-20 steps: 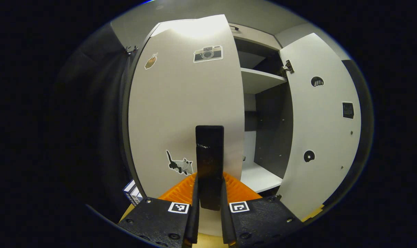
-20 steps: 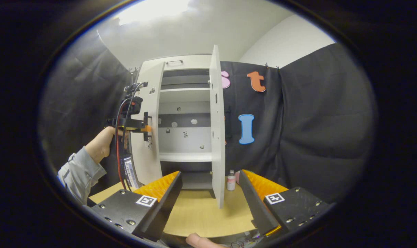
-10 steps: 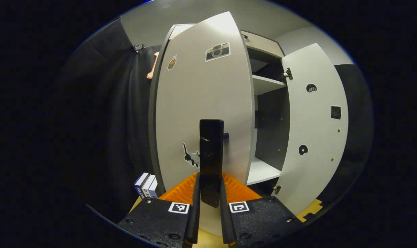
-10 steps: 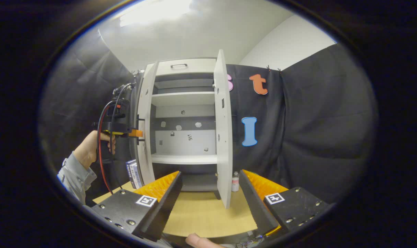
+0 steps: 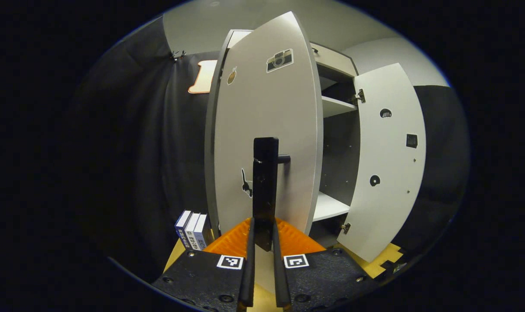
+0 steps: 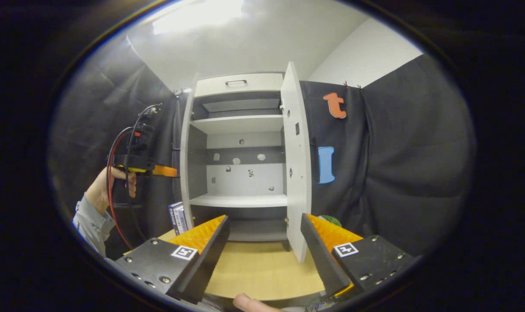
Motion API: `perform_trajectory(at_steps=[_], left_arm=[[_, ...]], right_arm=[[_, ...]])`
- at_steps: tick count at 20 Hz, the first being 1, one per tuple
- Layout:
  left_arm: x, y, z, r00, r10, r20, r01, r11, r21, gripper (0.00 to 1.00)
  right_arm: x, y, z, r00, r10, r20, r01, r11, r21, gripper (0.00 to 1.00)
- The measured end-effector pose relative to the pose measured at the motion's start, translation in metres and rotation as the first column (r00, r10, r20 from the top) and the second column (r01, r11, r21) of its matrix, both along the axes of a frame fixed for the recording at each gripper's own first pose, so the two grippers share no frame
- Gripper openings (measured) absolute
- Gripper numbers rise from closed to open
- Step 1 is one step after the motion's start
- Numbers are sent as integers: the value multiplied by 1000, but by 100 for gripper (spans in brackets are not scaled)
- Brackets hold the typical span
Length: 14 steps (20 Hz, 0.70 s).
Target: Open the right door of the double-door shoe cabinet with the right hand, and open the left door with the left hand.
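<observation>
Your tall white double-door shoe cabinet (image 6: 238,143) stands on the pale wooden tabletop (image 6: 258,268), with both doors swung out and the white shelves bare inside. The white left door (image 5: 267,130) (stickers on its outer face, a camera near the top) stands edge-on to you in the right gripper view. The white right door (image 6: 296,160) hangs wide too, small dark stickers on its inner face.

Your left gripper (image 5: 263,242) has its fingers drawn tight on the long black bar handle (image 5: 265,186) of the left door, one finger pressing each side. In the right gripper view you see that gripper (image 6: 169,171) farther off, held in your hand (image 6: 102,190) beside the cabinet.

Your right gripper (image 6: 264,225) hangs well back from the cabinet, fingers spread wide with nothing between them.

A few upright blue-and-white boxes (image 5: 192,229) sit just left of the cabinet's foot.
</observation>
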State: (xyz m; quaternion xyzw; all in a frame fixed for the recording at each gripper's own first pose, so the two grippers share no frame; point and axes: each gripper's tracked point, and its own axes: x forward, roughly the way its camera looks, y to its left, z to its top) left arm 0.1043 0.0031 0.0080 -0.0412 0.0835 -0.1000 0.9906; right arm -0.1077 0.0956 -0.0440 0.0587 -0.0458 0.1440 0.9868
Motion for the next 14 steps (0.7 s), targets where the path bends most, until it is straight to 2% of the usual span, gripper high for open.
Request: perform_trajectory(at_steps=[5, 6, 10, 11, 12, 13, 14], left_arm=[[-3, 23, 3, 999, 28, 44, -29, 999, 33, 14], [-2, 34, 2, 997, 55, 46, -57, 998, 40, 12], [3, 89, 0, 978, 196, 67, -202, 973, 107, 1], [0, 89, 0, 984, 174, 49, -177, 981, 77, 0], [-3, 74, 8, 991, 119, 65, -120, 993, 8, 1], [-4, 68, 3, 994, 106, 35, -106, 994, -4, 0], [-7, 70, -2, 993, 114, 29, -114, 993, 24, 0]], right_arm=[[1, 10, 2, 1000, 8, 9, -8, 1000, -8, 99], [1, 12, 3, 1000, 10, 11, -10, 1000, -7, 94], [-4, 20, 3, 1000, 21, 14, -21, 1000, -1, 94], [-3, 21, 4, 1000, 23, 15, -23, 1000, 0, 94], [-2, 22, 5, 1000, 24, 15, -24, 1000, 1, 94], [-1, 23, 5, 1000, 23, 16, -23, 1000, -1, 94], [-2, 25, 5, 1000, 22, 16, -22, 1000, -3, 94]])
